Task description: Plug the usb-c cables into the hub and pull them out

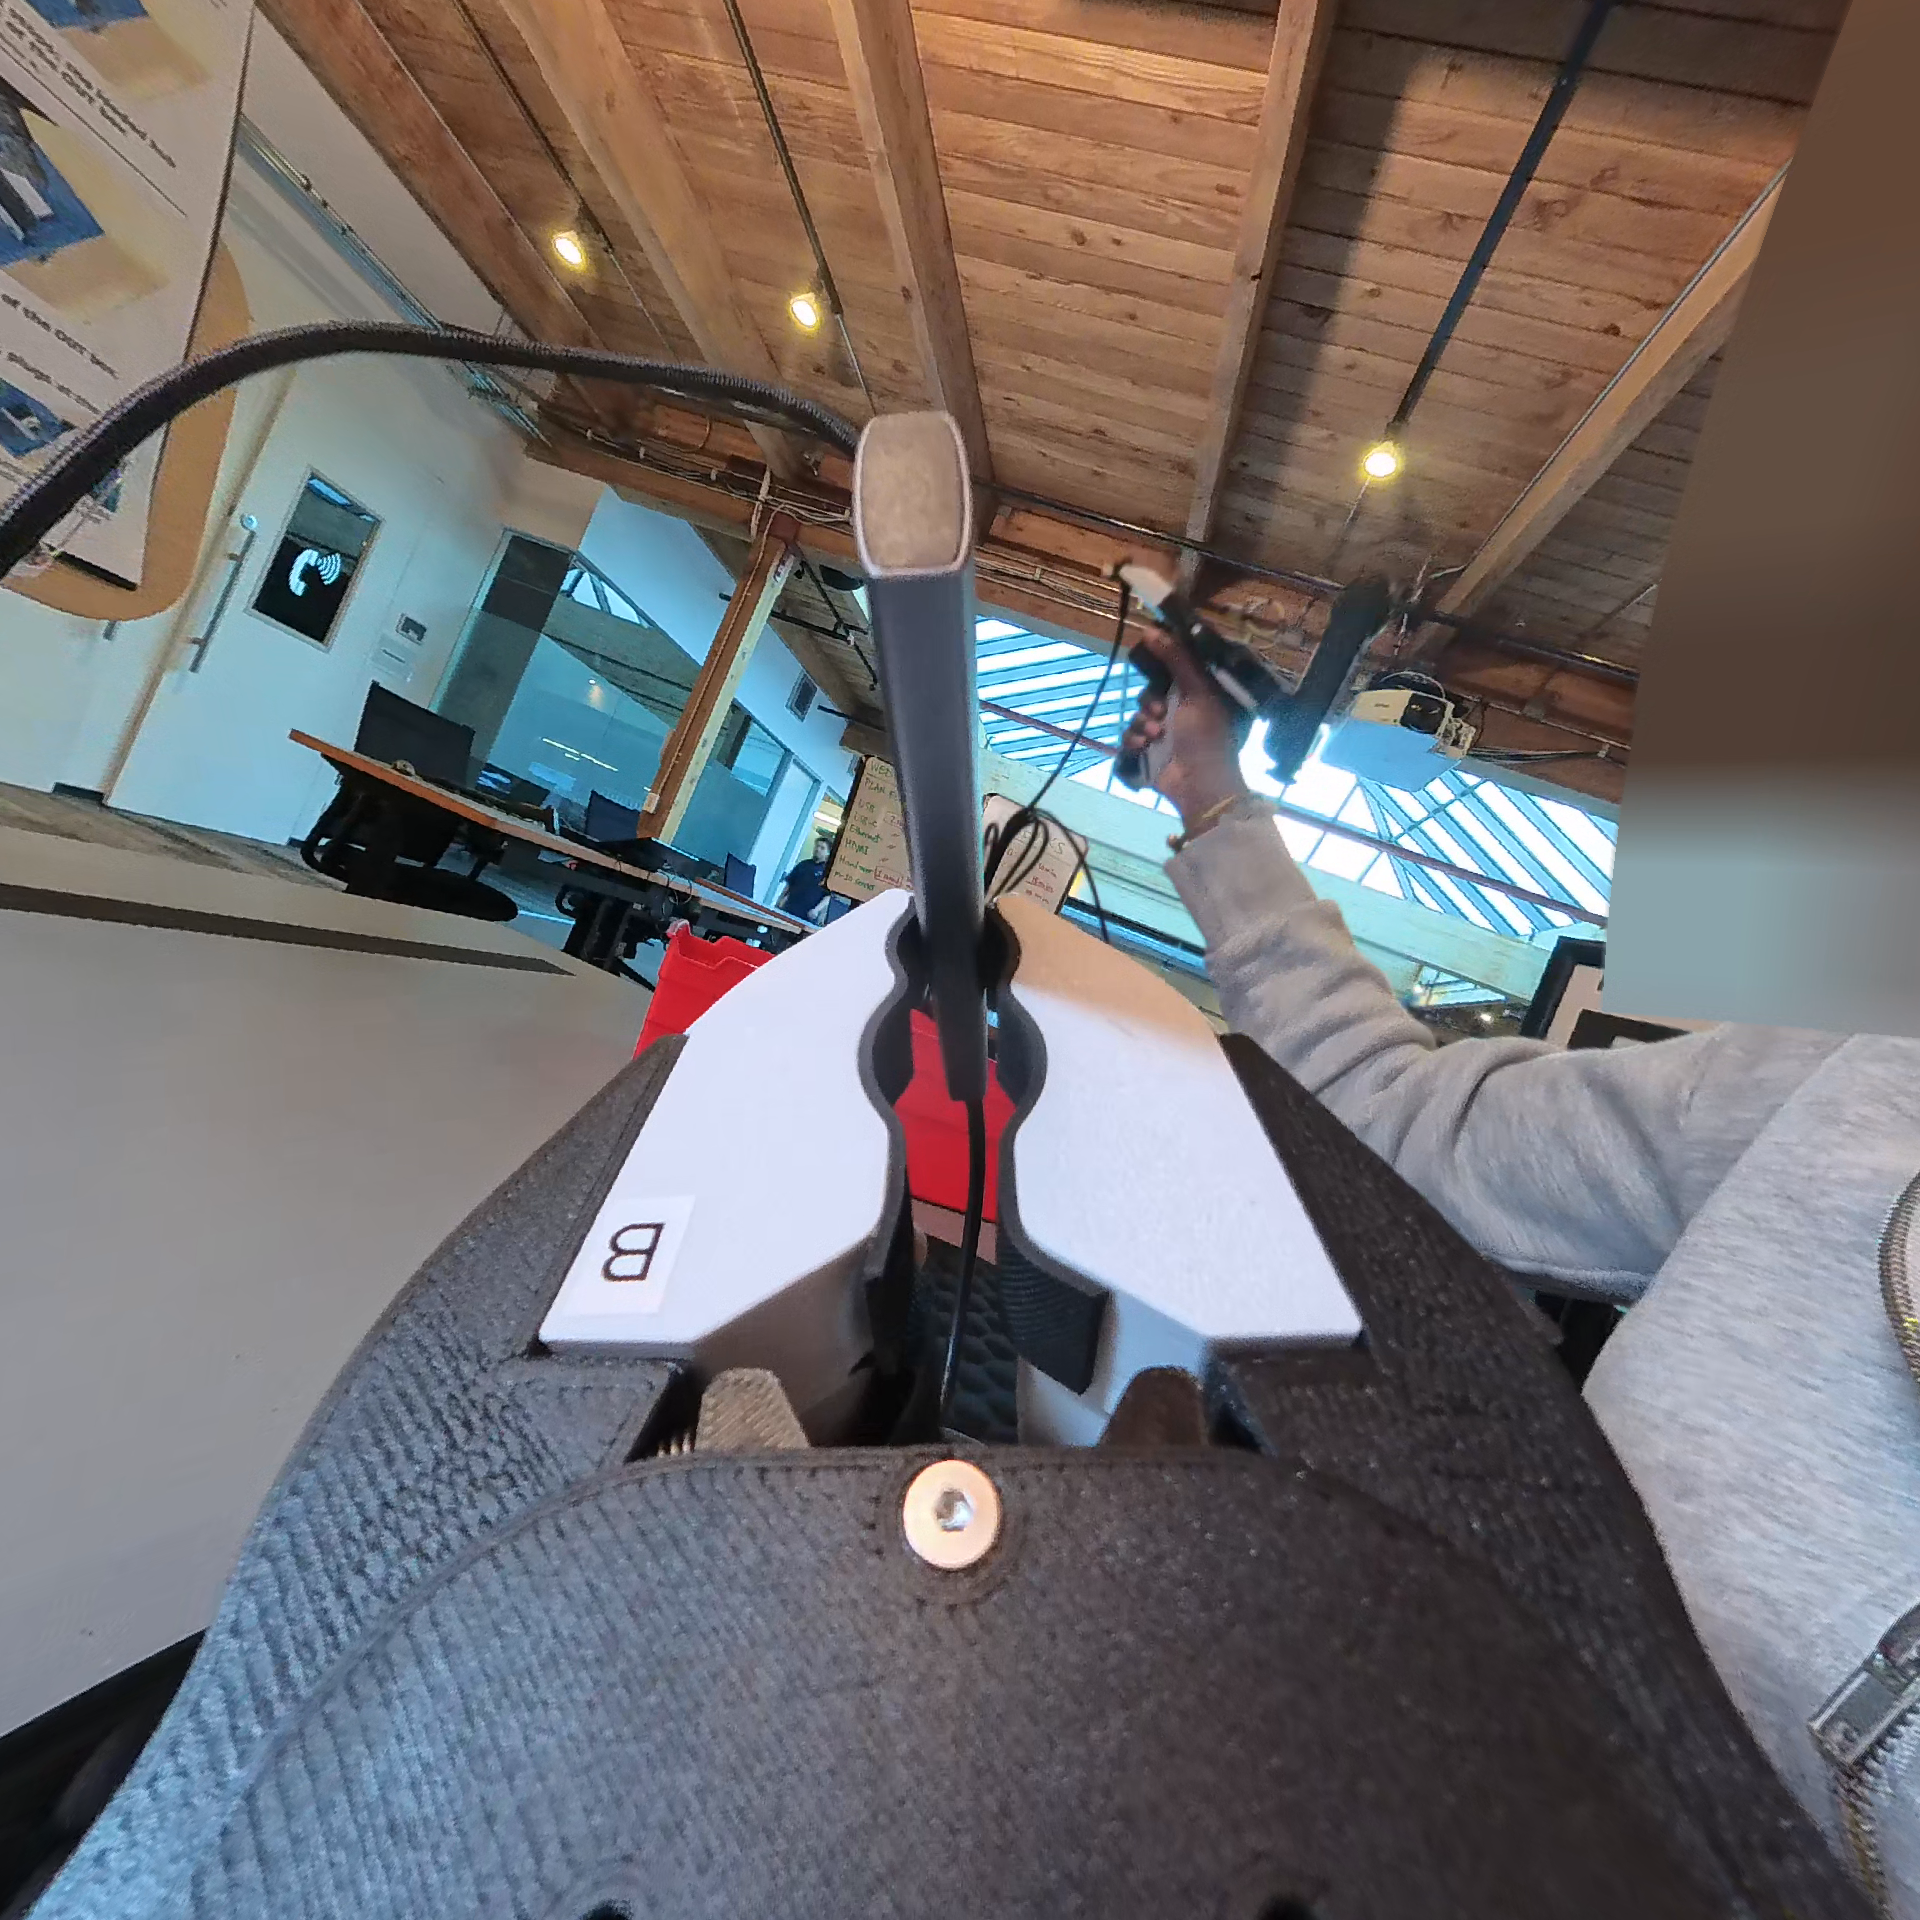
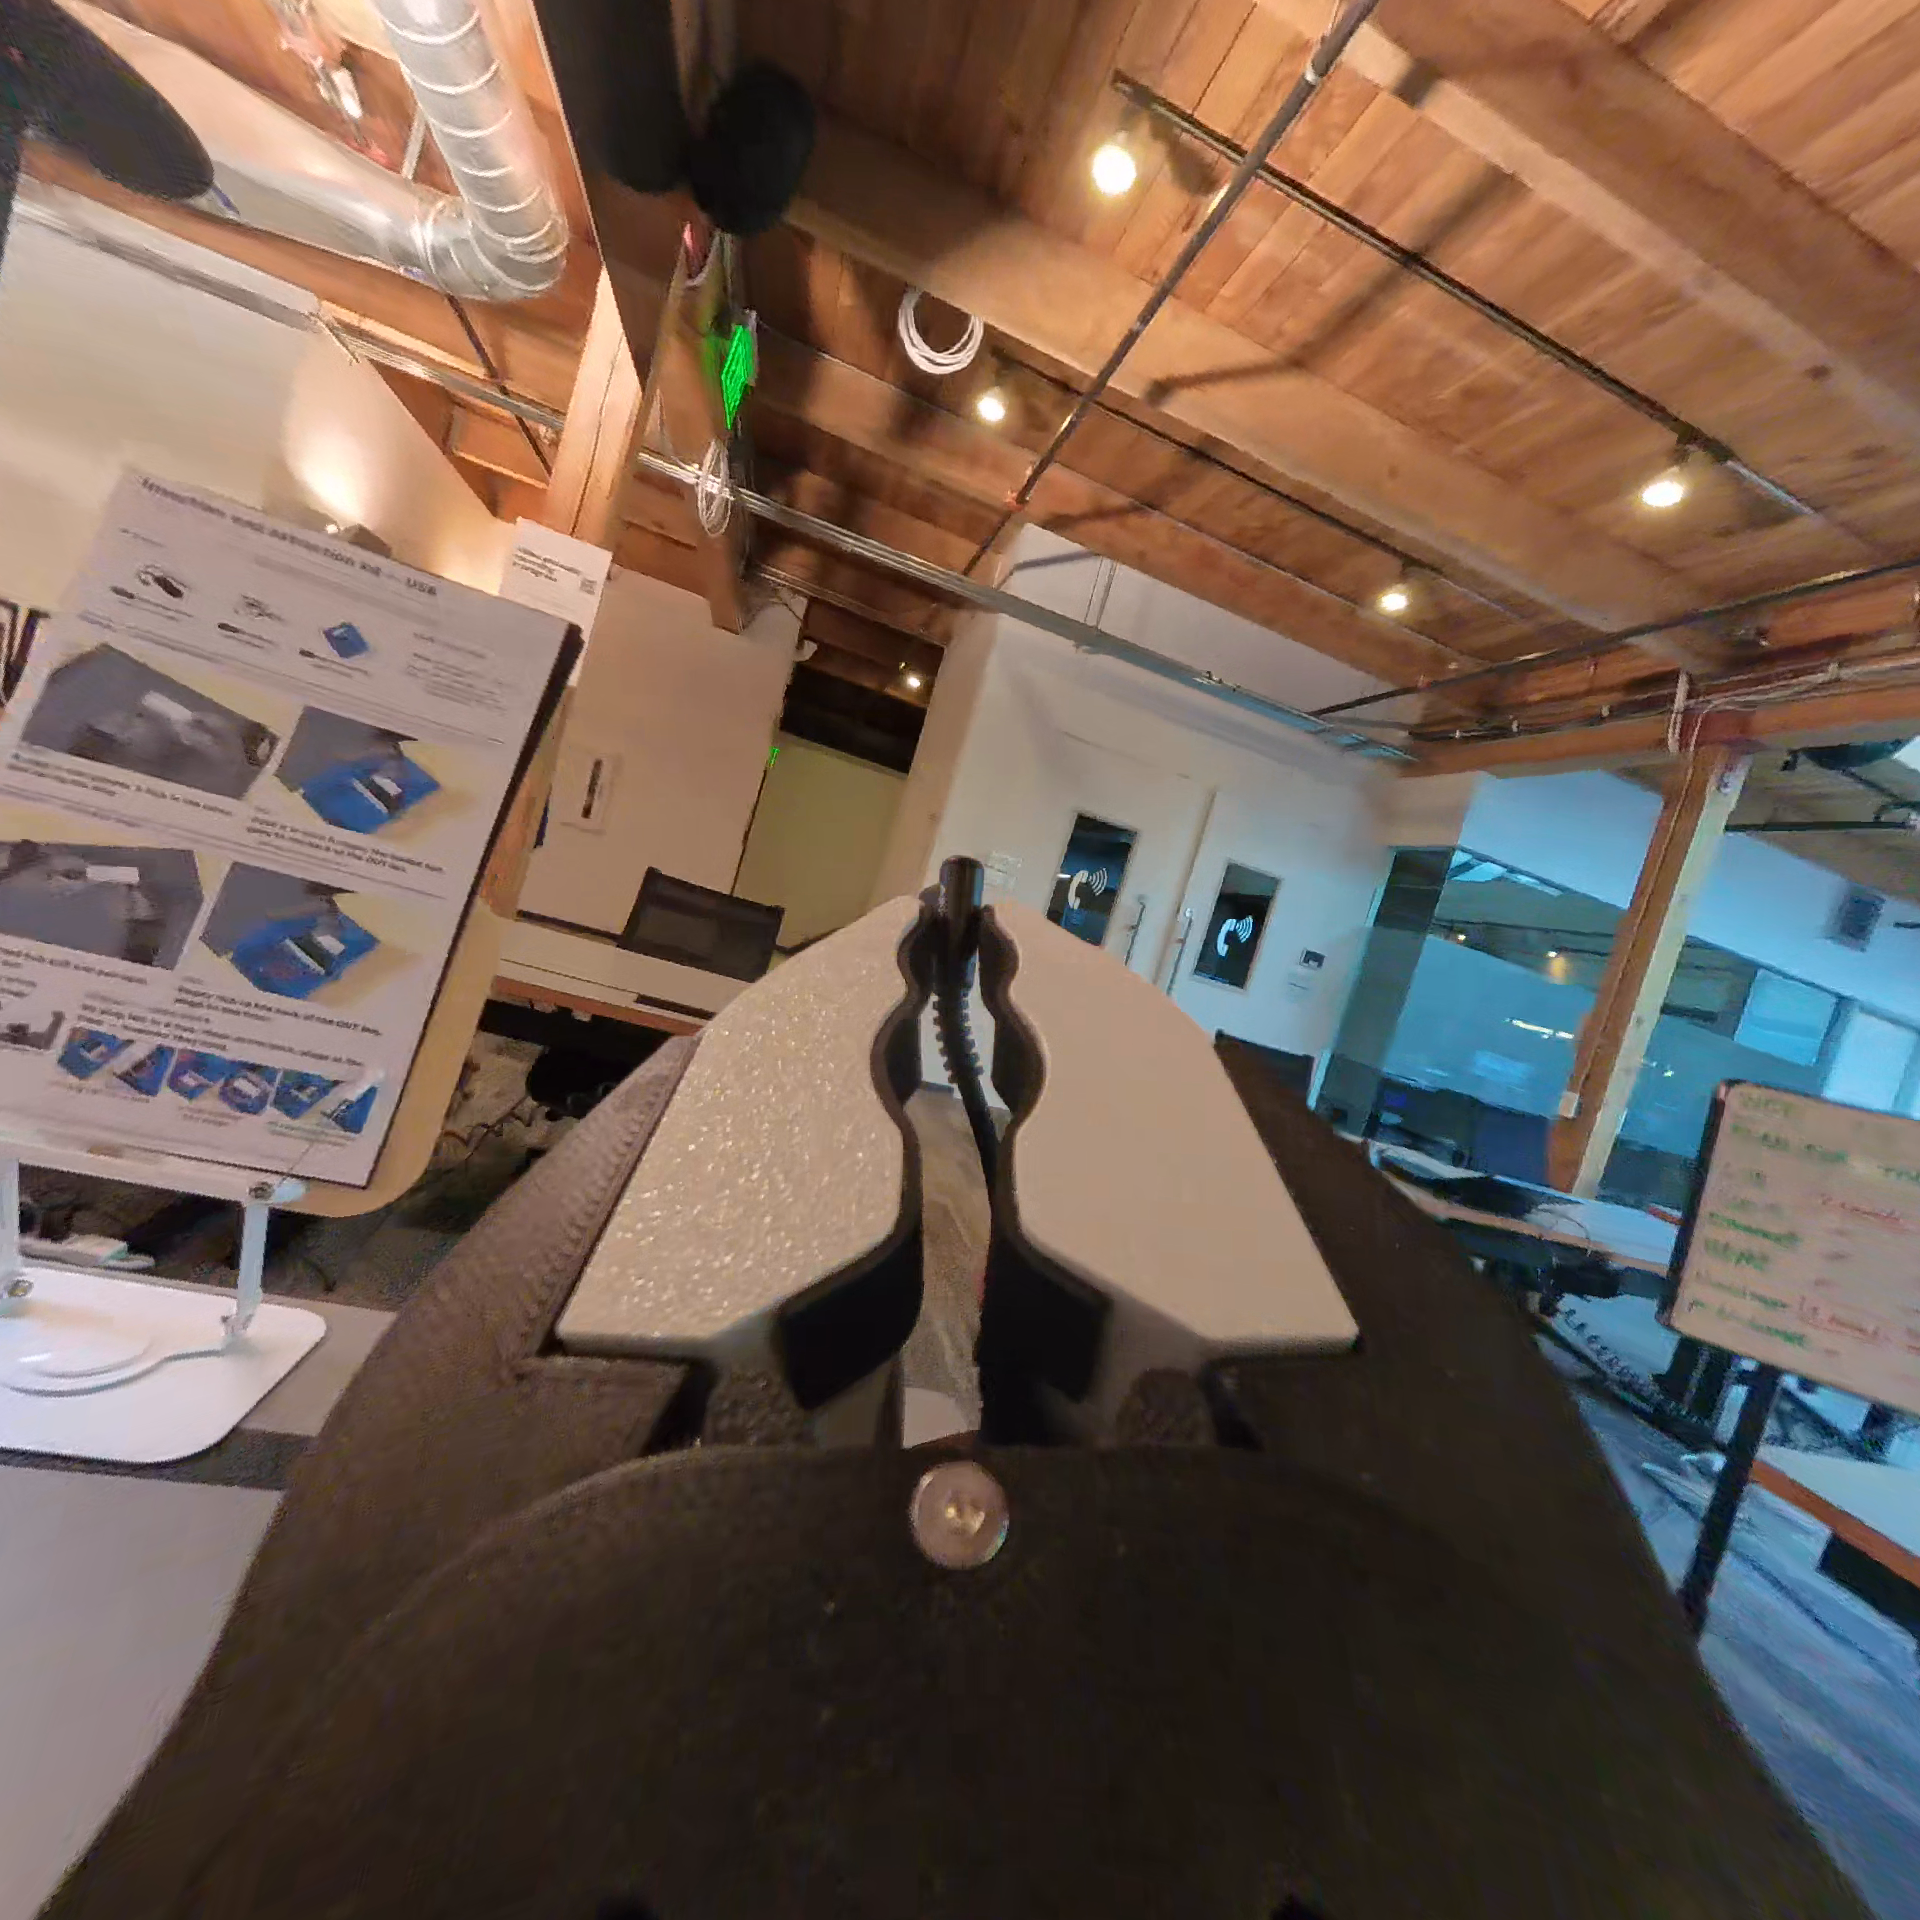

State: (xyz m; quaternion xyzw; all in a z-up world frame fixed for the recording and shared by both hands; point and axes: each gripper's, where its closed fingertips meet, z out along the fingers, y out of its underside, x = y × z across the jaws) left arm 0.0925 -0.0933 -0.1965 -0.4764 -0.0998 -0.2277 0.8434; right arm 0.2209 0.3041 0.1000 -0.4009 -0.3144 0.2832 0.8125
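Hub (image 1: 920, 665): dark slim bar, grey end cap up, clamped between the white fingers (image 1: 769, 1122) of the left gripper (image 1: 948, 940), tilted toward the wood ceiling (image 1: 1091, 208). Braided cable (image 1: 416, 348) arcs left from its far end; thin black wire (image 1: 971, 1195) trails down between the fingers.

Plug (image 2: 954, 914): black, ribbed strain relief, pinched at the tips of the right gripper (image 2: 954, 935), cord running back between the fingers.

Right gripper also shows far right in the left view, raised on a grey sleeve (image 1: 1351, 1049).

Poster (image 2: 239, 831): on a stand, left.
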